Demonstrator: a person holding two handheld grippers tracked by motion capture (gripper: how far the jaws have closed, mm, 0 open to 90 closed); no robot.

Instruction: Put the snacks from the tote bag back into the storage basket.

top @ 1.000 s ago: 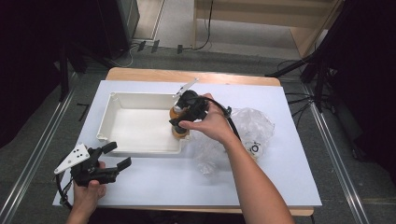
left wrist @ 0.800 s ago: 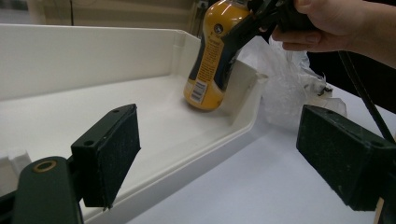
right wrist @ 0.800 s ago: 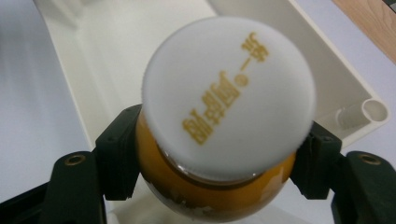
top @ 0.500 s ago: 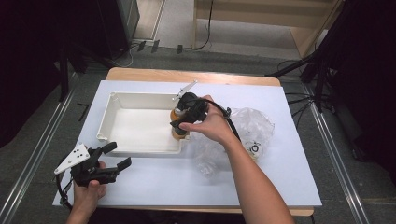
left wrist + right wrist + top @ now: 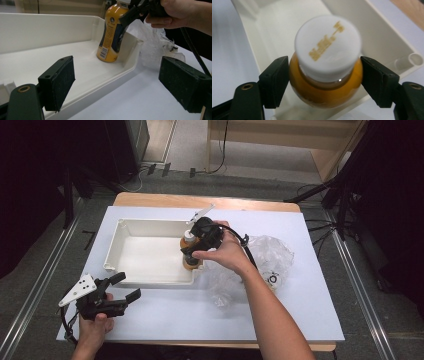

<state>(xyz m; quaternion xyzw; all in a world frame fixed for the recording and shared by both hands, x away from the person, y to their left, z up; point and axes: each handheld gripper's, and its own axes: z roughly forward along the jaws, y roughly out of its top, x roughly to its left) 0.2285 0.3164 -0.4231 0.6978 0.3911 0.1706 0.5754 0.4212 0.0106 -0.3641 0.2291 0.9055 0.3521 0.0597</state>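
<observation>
Currently the right tongs (image 5: 324,82) are clamped on the shoulder of a yellow-orange plastic bottle with a white cap (image 5: 327,62), which stands upright inside the white rectangular plastic tray (image 5: 150,270), close against its right wall. The left tongs (image 5: 120,292) rest near the desk's (image 5: 200,320) front edge, jaws apart and empty. Gripped so high on its rounded shoulder, the bottle could slip or tip against the wall; the crinkled clear plastic bag (image 5: 265,255) beside the tray might snag.

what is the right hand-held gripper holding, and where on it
The orange bottle, clamped across its shoulder just below the white cap, standing in the white tray.
</observation>
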